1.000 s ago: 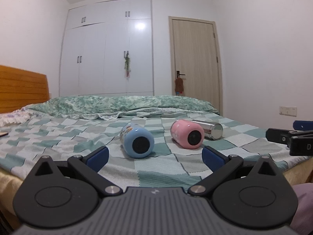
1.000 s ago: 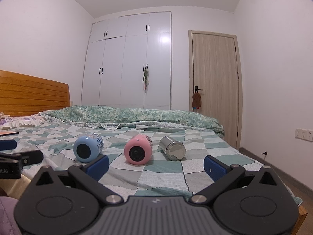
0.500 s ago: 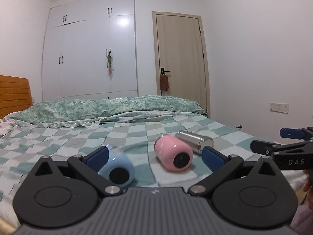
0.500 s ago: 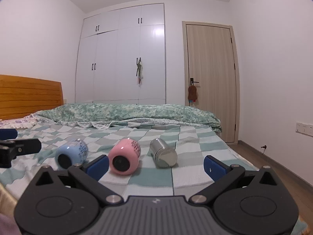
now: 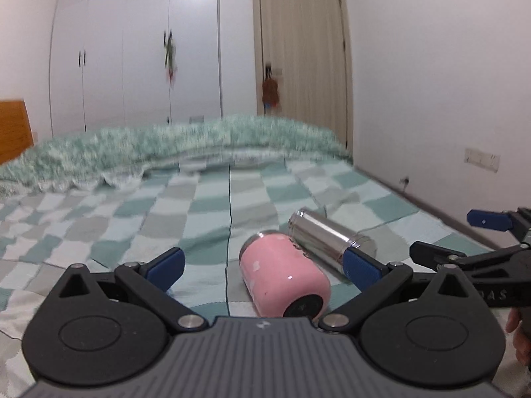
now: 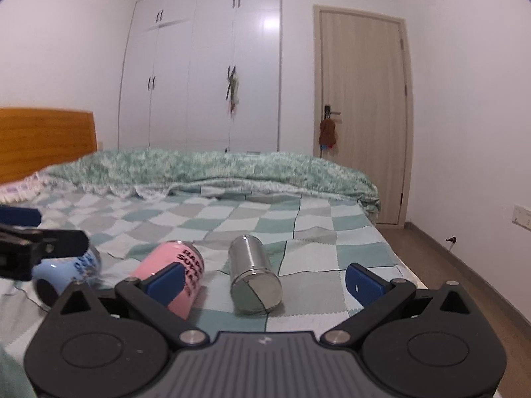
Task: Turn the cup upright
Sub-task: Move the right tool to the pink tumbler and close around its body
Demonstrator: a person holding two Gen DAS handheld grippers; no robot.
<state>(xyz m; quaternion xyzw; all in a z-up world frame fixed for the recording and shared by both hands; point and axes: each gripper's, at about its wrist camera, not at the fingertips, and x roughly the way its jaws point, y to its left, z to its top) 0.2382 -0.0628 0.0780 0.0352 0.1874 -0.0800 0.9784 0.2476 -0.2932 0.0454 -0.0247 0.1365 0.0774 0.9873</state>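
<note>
Pink cup (image 5: 285,278) on its side, steel cup (image 6: 254,275) beside

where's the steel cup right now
The steel cup lies on its side on the checked bedspread, just right of the pink cup, ahead between the open fingers of the right claw.

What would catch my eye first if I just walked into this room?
Probably the three cups lying on their sides on the checked bedspread: a pink cup, a shiny steel cup right of it, a blue cup left. Then the black open grippers, left gripper and right gripper.
</note>
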